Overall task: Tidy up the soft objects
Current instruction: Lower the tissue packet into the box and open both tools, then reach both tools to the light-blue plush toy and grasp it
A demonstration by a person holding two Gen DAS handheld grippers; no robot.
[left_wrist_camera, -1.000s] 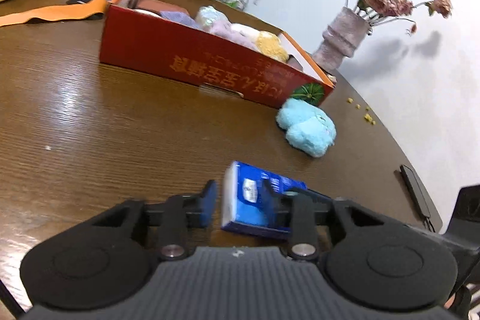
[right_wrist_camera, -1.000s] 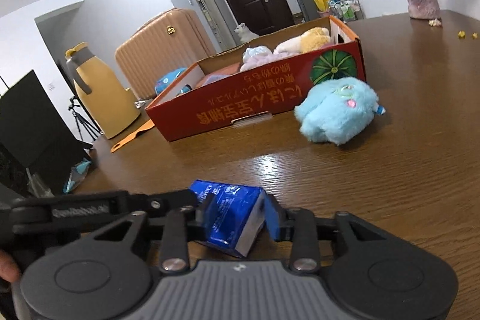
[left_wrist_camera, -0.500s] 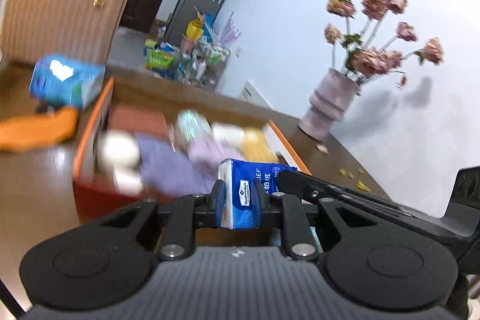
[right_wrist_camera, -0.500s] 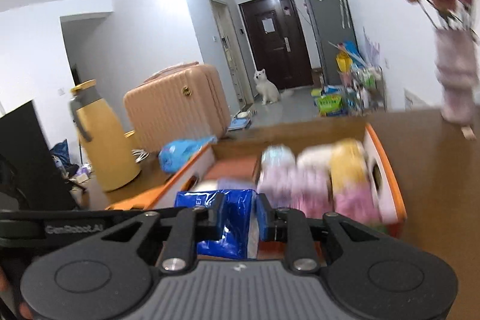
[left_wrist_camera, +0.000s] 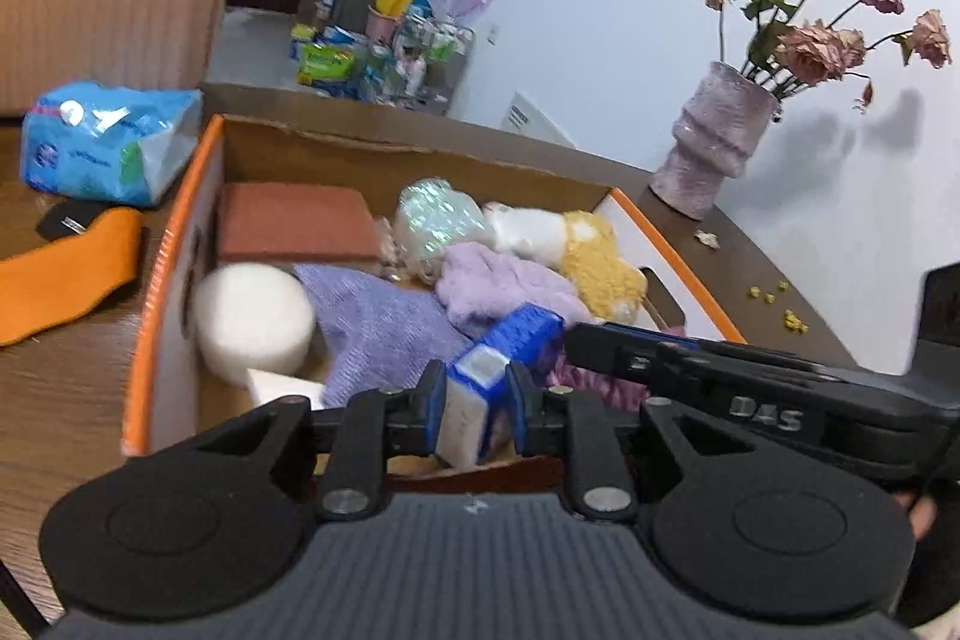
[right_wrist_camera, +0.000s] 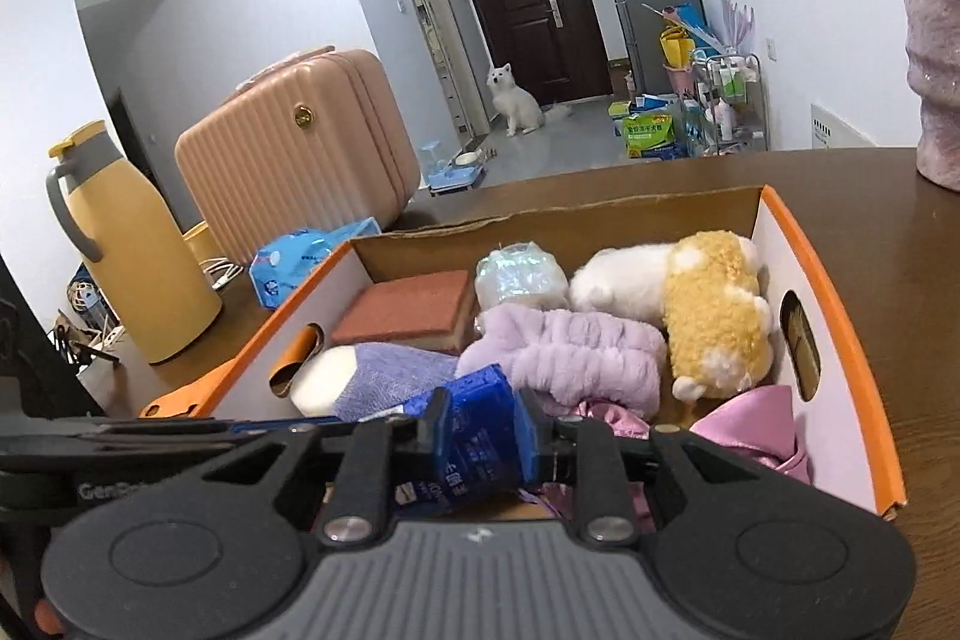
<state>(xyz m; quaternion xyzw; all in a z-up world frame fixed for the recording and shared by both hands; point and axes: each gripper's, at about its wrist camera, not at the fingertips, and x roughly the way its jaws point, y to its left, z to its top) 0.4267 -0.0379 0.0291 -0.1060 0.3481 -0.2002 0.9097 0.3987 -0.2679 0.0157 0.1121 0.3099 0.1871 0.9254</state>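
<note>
Risk: the blue plastic-wrapped tissue pack (left_wrist_camera: 480,388) hangs over the near edge of the orange-rimmed cardboard box (right_wrist_camera: 840,316), so an uneven release could tip it onto the box's near wall or the brown wooden table (left_wrist_camera: 66,376) outside. It is soft and may slip under the squeeze. The left gripper (left_wrist_camera: 477,400) is nearly closed, clamped on one end of the pack. The right gripper (right_wrist_camera: 483,436) pinches the other end, its jaws opening slightly.

Box (right_wrist_camera: 828,280) interior: crowded (sponge (right_wrist_camera: 414,307), purple headband (right_wrist_camera: 564,358), plush dog (right_wrist_camera: 708,316)).
Bare spot: near-left corner by the white roll (left_wrist_camera: 252,325).
Table right: vase (left_wrist_camera: 714,148) stands there.
</note>
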